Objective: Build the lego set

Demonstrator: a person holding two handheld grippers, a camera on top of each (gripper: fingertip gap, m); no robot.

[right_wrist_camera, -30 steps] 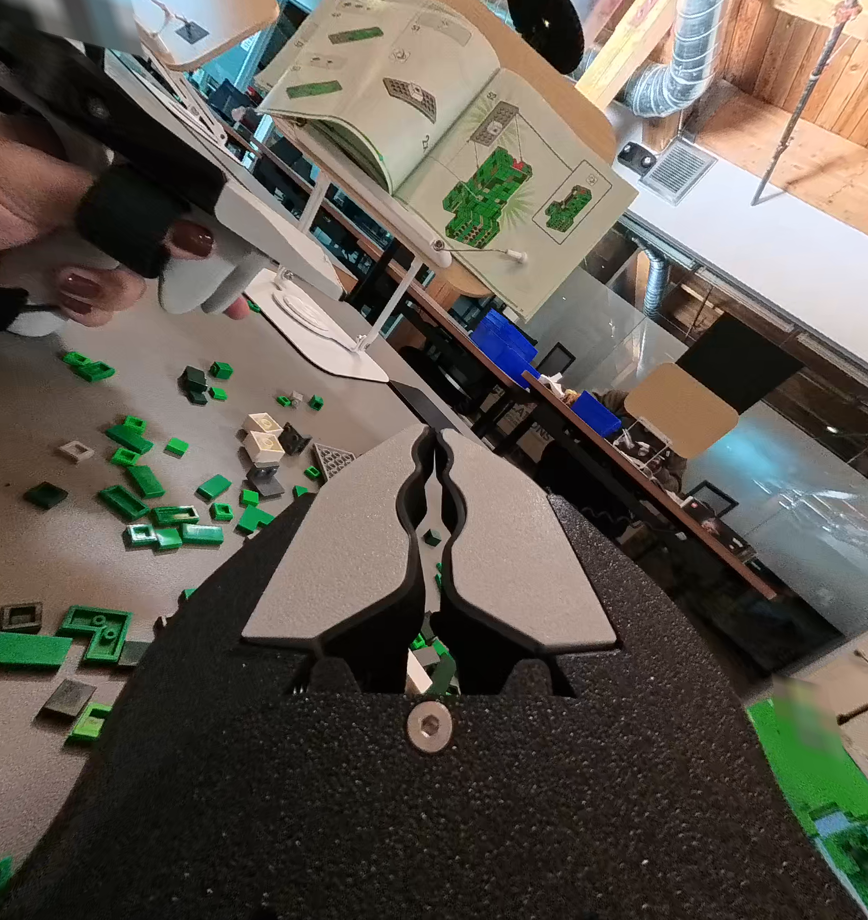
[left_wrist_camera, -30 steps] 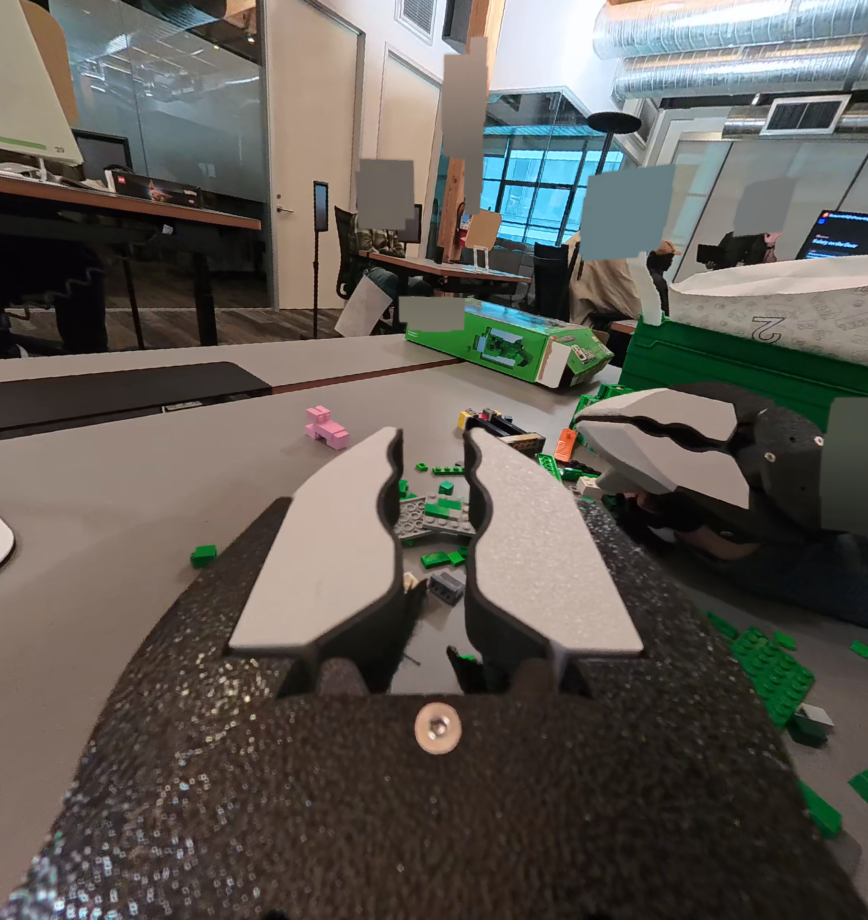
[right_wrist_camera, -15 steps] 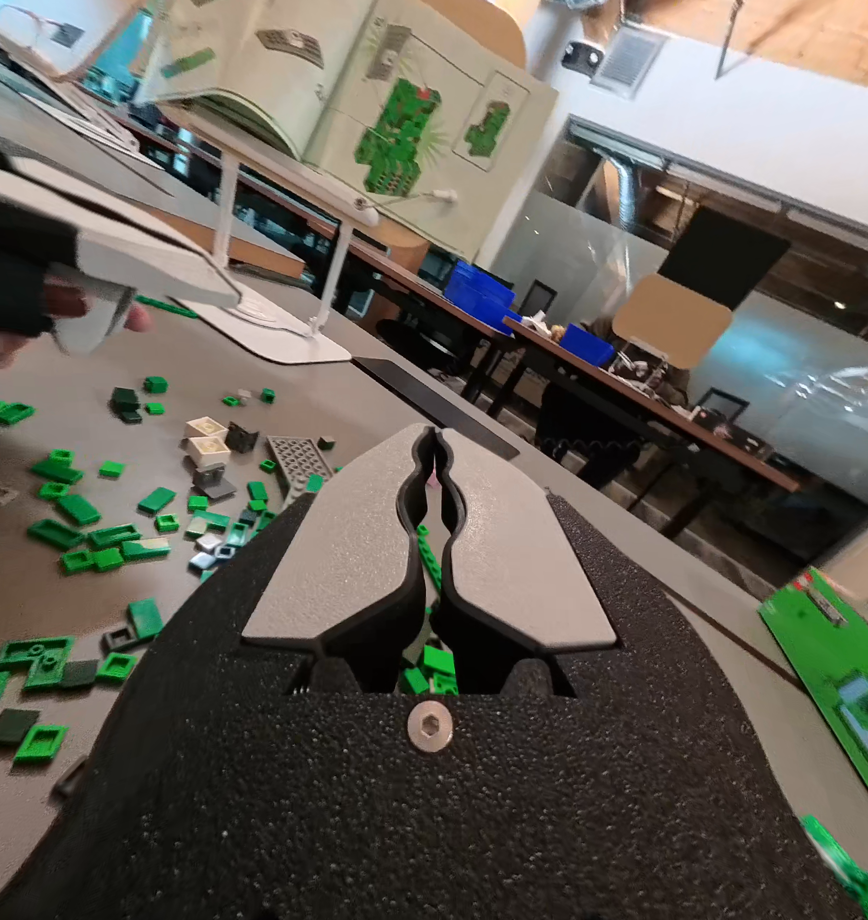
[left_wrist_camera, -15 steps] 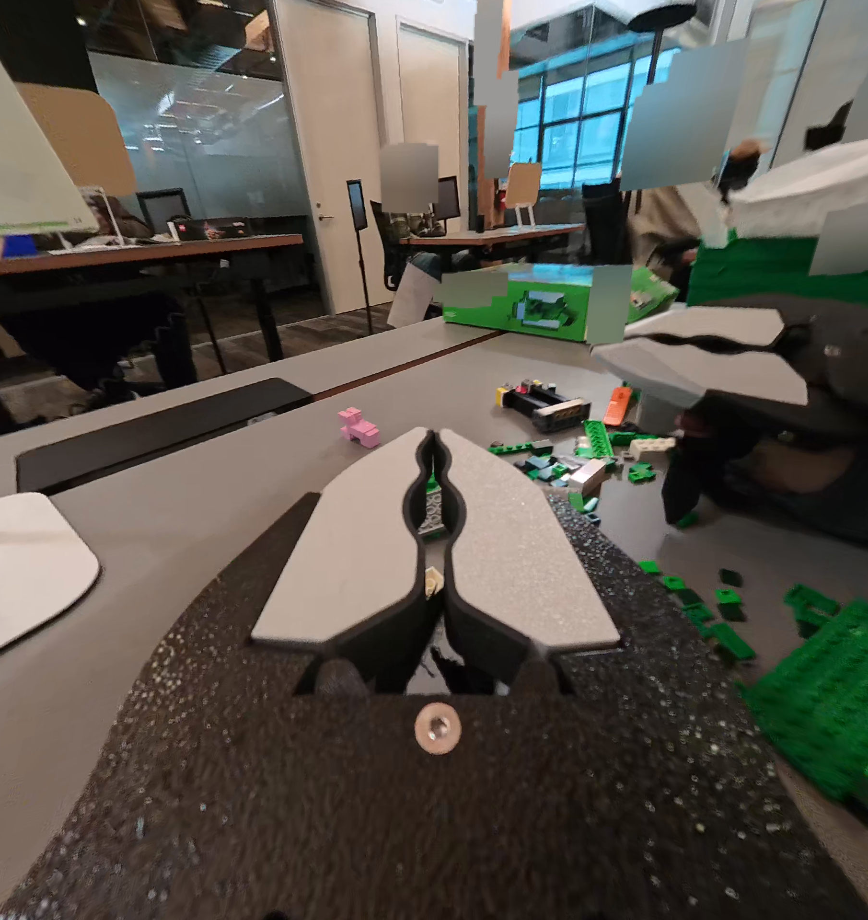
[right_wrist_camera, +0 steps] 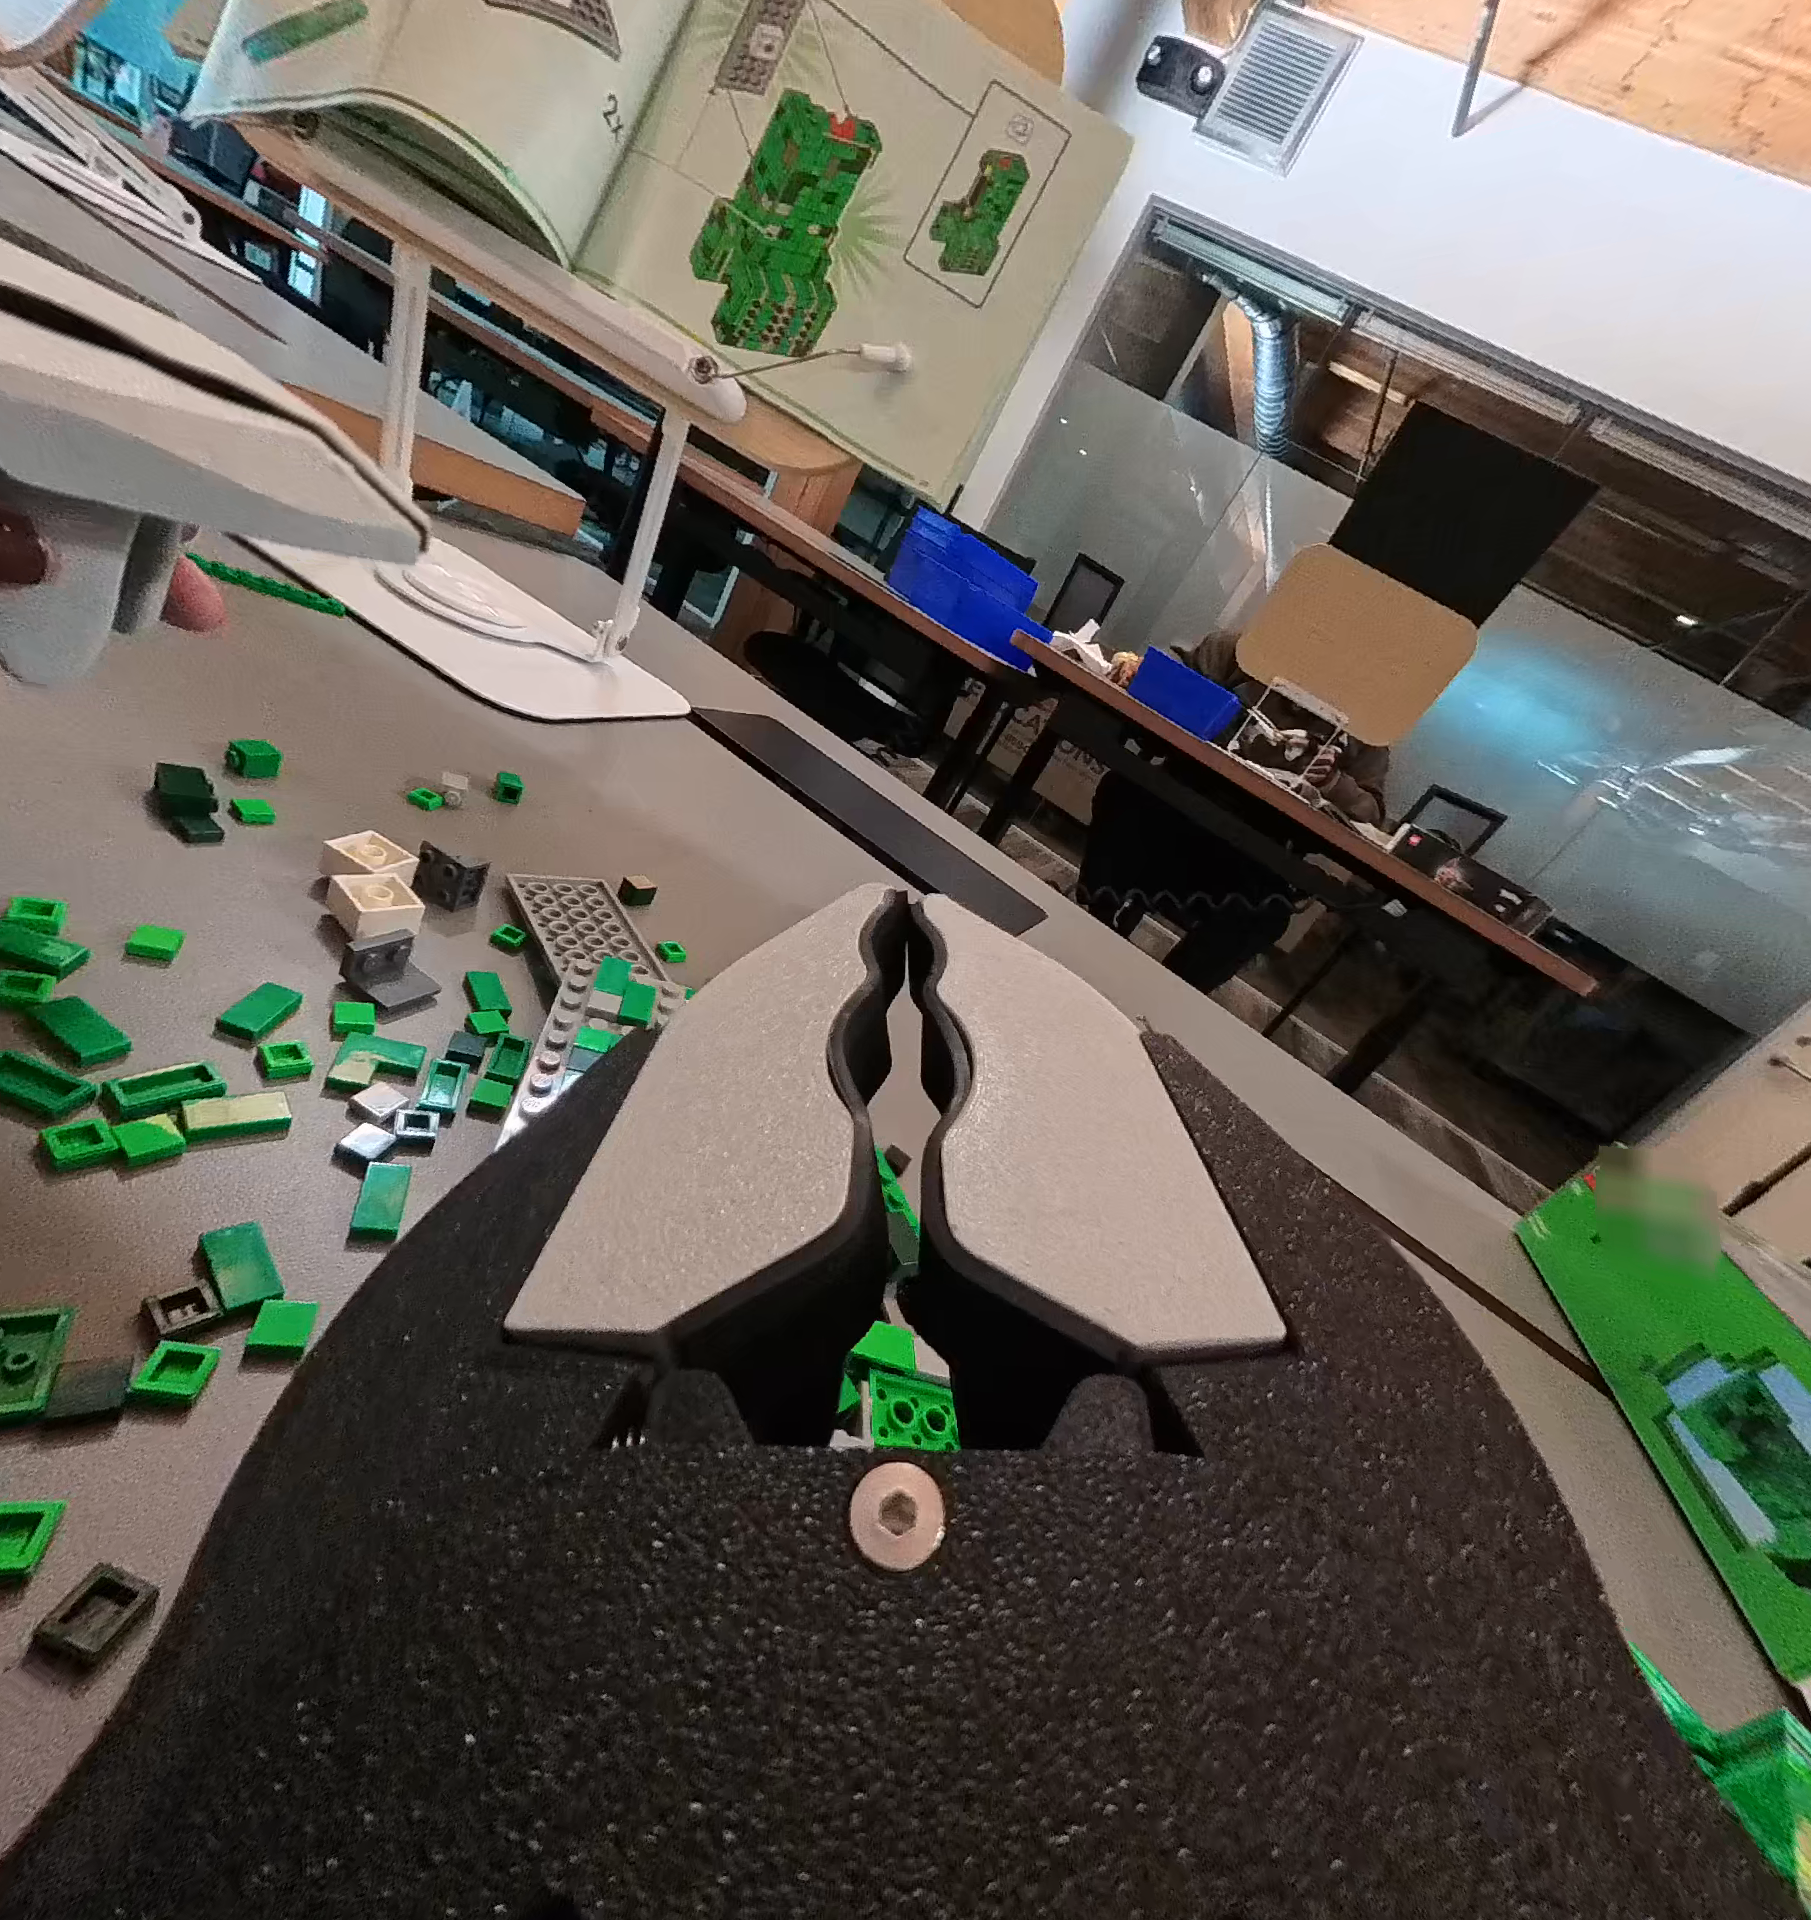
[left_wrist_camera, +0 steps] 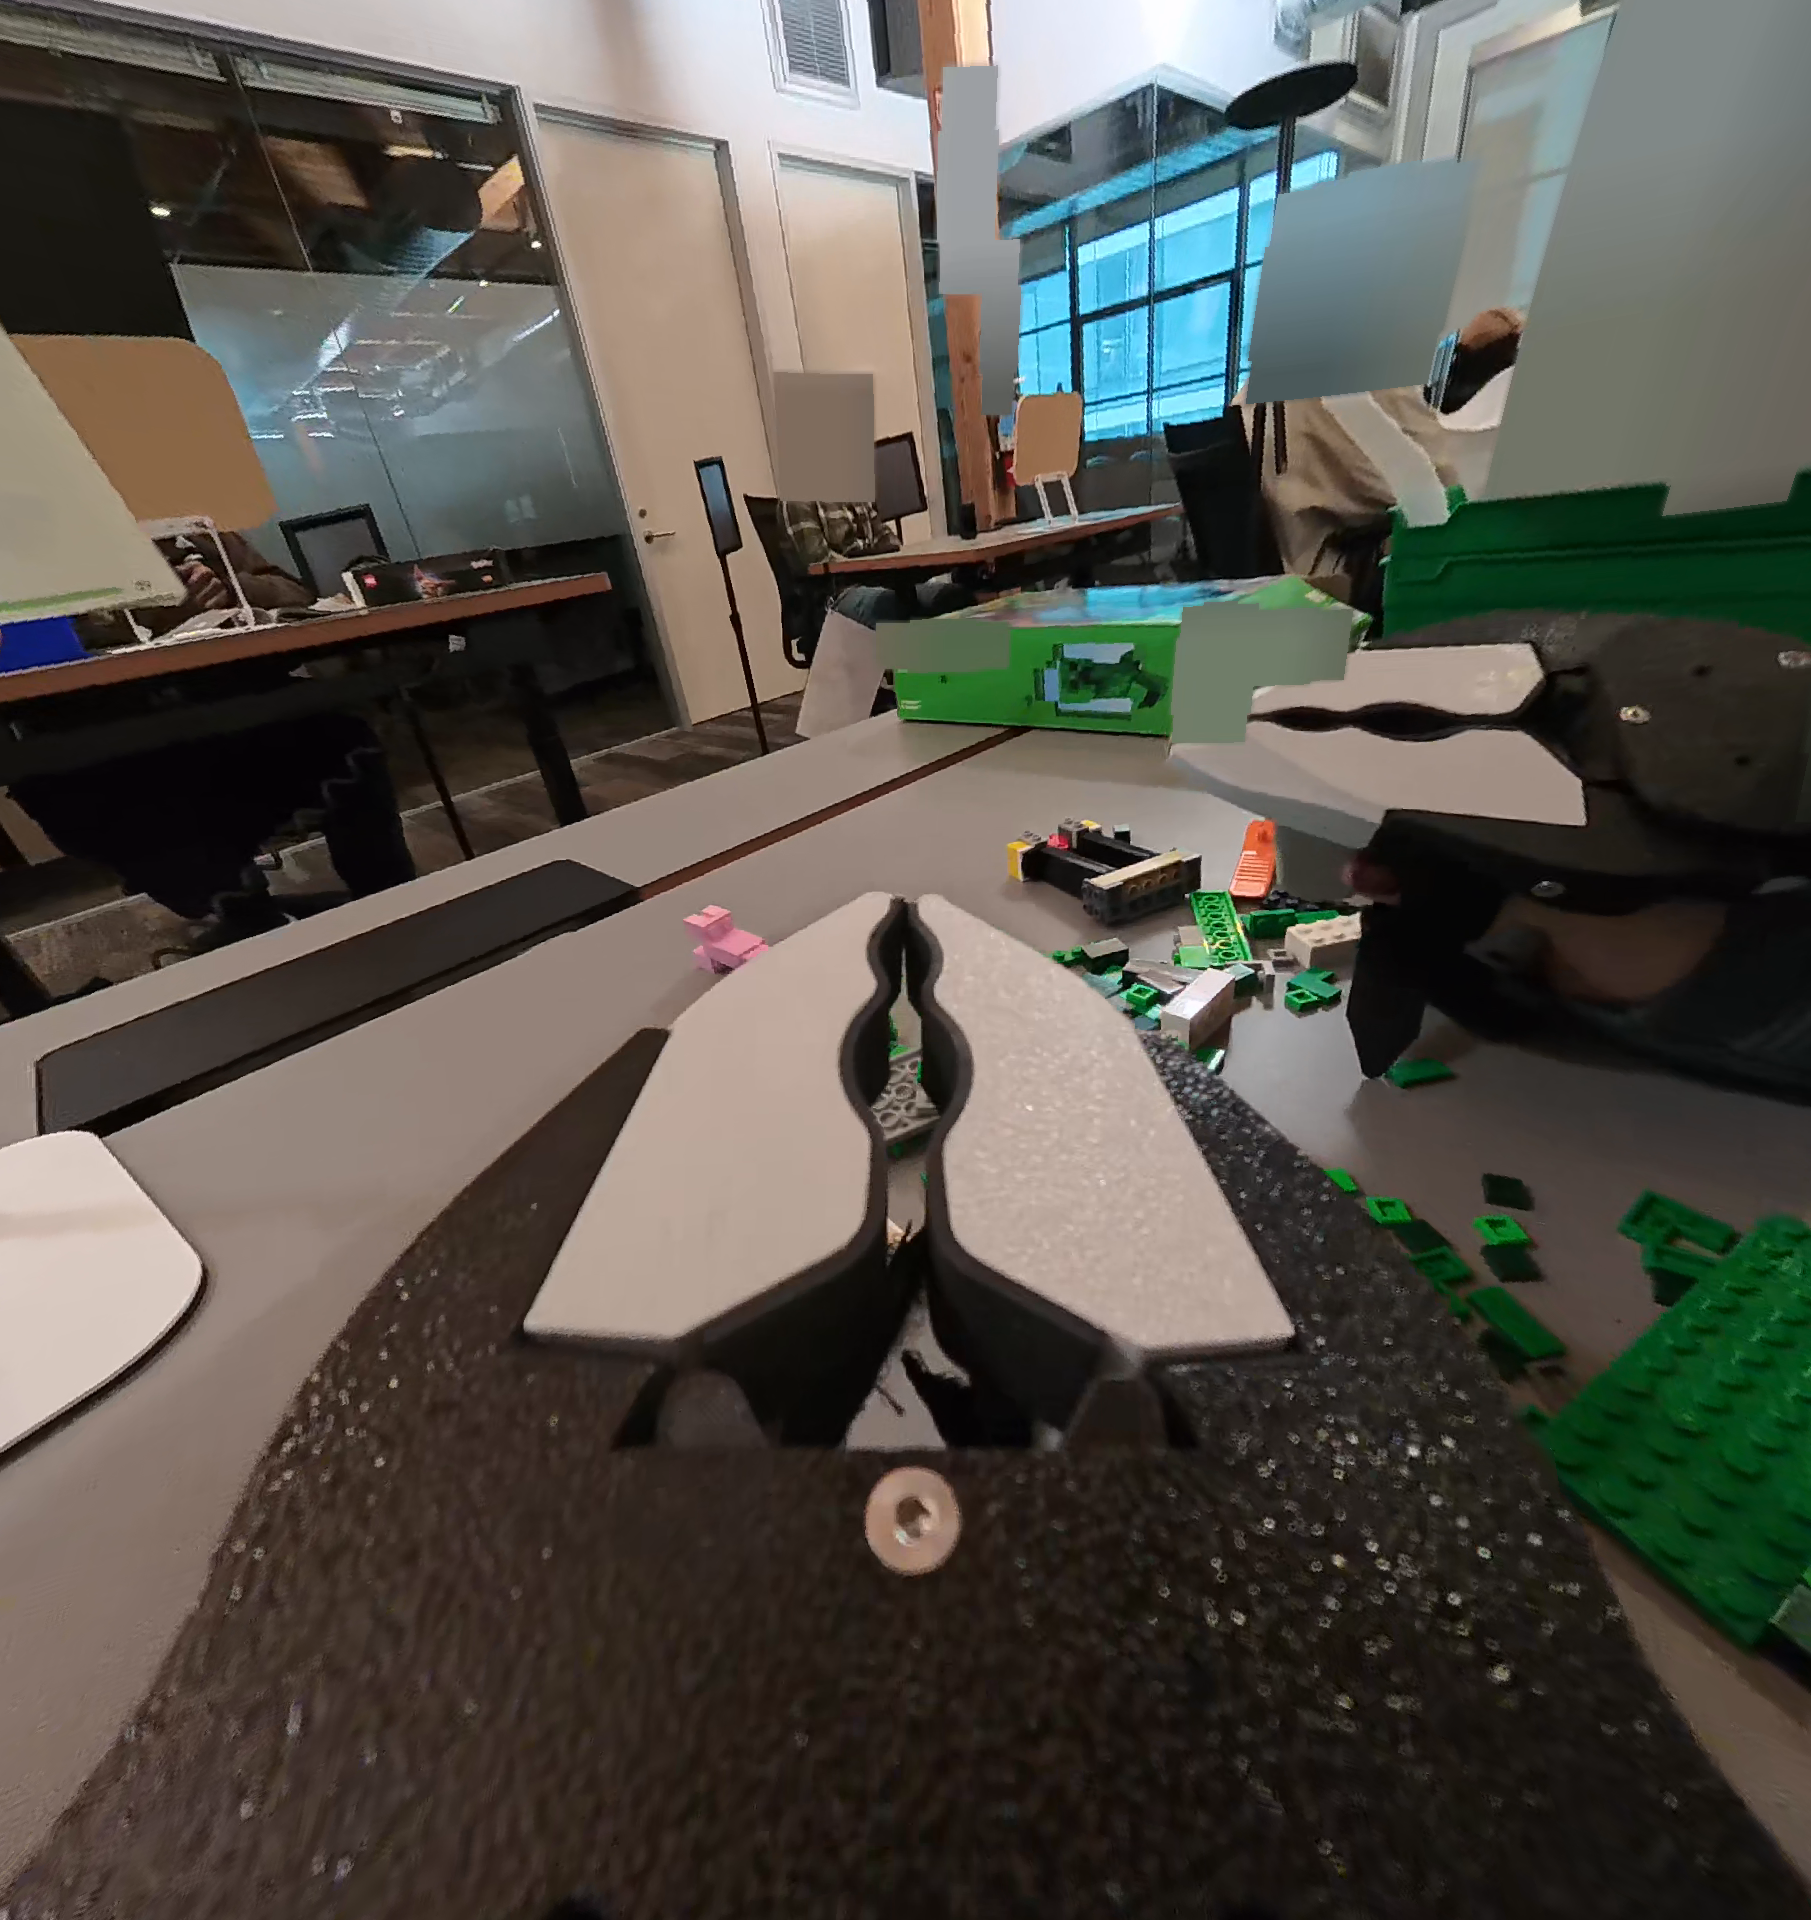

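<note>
Tongs first: the left tongs (left_wrist_camera: 906, 914) are pressed together at the tips, with only the wavy slit between the two grey fingers, and nothing is pinched in them. Same story on the right tongs (right_wrist_camera: 906, 909): tips touching, empty, hanging over the grey table (left_wrist_camera: 444, 1049) without touching any brick. Through the right slit you just see loose green bits lying on the table below.

Counting what's out: one big green baseplate (left_wrist_camera: 1732, 1413) at the right edge of the left view, one little pink pig figure (left_wrist_camera: 719, 938) just beyond the left tips, one black brick assembly with a yellow end (left_wrist_camera: 1098, 873), one orange brick separator (left_wrist_camera: 1254, 857) beside it. In the right view there are two white bricks (right_wrist_camera: 373, 878) side by side, one dark grey brick (right_wrist_camera: 451, 876) touching them, and one grey studded plate (right_wrist_camera: 584, 930) with small green tiles sitting on its near end. Scattered green tiles (right_wrist_camera: 158, 1091) are too many to count properly.

One instruction booklet (right_wrist_camera: 776, 166) sits open on a white stand (right_wrist_camera: 527, 665), and one green set box (left_wrist_camera: 1046, 675) lies at the far end.
</note>
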